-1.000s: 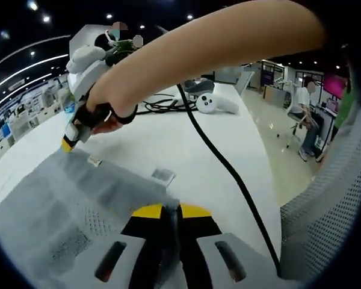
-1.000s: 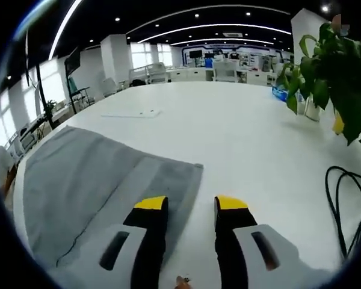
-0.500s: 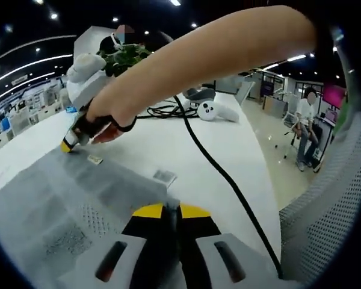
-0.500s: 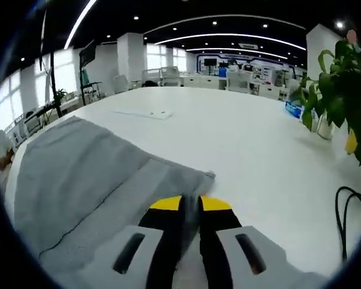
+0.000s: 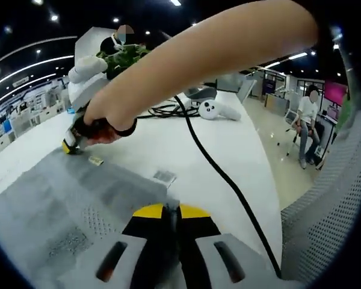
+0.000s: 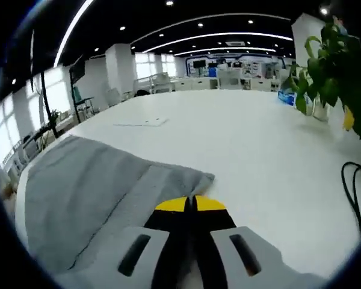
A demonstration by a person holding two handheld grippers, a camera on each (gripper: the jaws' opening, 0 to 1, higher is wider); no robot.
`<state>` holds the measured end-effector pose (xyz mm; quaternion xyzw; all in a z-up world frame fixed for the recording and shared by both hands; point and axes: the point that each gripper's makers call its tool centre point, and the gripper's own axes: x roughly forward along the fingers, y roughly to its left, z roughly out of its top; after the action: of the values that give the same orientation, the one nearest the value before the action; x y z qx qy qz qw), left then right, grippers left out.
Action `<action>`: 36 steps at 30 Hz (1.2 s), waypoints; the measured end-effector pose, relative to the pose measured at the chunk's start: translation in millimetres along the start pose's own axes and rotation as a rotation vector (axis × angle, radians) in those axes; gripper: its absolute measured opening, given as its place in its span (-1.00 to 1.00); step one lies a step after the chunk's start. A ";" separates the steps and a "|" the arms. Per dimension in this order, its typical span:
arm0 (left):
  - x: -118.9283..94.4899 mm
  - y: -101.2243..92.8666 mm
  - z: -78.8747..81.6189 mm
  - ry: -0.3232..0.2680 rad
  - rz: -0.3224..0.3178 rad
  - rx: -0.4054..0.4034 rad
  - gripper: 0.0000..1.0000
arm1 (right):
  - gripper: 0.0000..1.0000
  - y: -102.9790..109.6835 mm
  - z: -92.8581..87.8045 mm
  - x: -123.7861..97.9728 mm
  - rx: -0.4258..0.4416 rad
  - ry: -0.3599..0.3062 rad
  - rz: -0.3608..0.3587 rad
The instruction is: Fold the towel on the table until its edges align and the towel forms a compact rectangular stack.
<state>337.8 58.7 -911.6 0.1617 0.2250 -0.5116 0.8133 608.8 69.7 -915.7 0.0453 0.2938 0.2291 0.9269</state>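
At the bottom of the left gripper view I am seeing my left gripper point(image 5: 171, 211) with its yellow-tipped jaws pressed together on the near edge of the grey towel point(image 5: 66, 205), a sliver of cloth running between them, so it is clenched on the towel. The towel is spreading across the lower left of that frame on the white table point(image 5: 222, 144); its lower reaches are running under the gripper body and out of frame. Two small tags are lying on its upper edge, too small for me to read. Farther up at the left, my right gripper point(image 5: 68, 144) is touching the towel's far corner, with the hand point(image 5: 102, 123) covering most of it. A black cable point(image 5: 222, 171) is crossing the table toward a white controller point(image 5: 213, 109). In the right gripper view the right gripper point(image 6: 190, 205) is showing its jaws closed at the towel's point(image 6: 78, 186) corner near the lower centre; I cannot tell whether cloth is pinched. A plant point(image 6: 337, 66) is getting cut off at the upper right.
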 end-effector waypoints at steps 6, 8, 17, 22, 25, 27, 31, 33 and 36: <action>-5.6 2.2 1.6 0.010 -0.010 -0.023 -0.87 | -0.99 24.3 4.1 -5.9 0.059 -0.009 0.047; -9.4 2.5 5.7 0.009 -0.015 -0.006 -0.87 | -1.00 29.3 6.9 -9.4 0.053 -0.013 0.049; -37.1 17.2 36.2 -0.051 0.015 0.006 -0.86 | -1.00 57.1 44.0 -27.4 0.159 -0.101 0.115; -58.0 23.3 52.1 -0.091 0.044 0.020 -0.86 | -1.00 68.1 63.6 -36.7 0.213 -0.149 0.148; -74.7 28.9 58.4 -0.100 0.072 0.027 -0.86 | -1.00 75.9 76.8 -42.1 0.262 -0.174 0.171; -87.0 33.5 62.6 -0.113 0.094 0.026 -0.86 | -1.00 83.9 84.9 -44.7 0.273 -0.184 0.185; -110.4 43.5 68.7 -0.136 0.138 0.004 -0.86 | -1.00 103.2 100.7 -47.7 0.280 -0.205 0.215; -123.3 48.5 71.1 -0.134 0.154 -0.013 -0.86 | -1.00 115.5 108.8 -49.6 0.275 -0.215 0.230; -141.3 54.6 77.1 -0.147 0.177 -0.012 -0.86 | -1.00 130.8 121.0 -51.7 0.271 -0.226 0.247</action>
<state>349.7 151.1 -769.5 0.1380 0.1527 -0.4471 0.8705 587.8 169.0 -760.4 0.2303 0.2083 0.2929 0.9043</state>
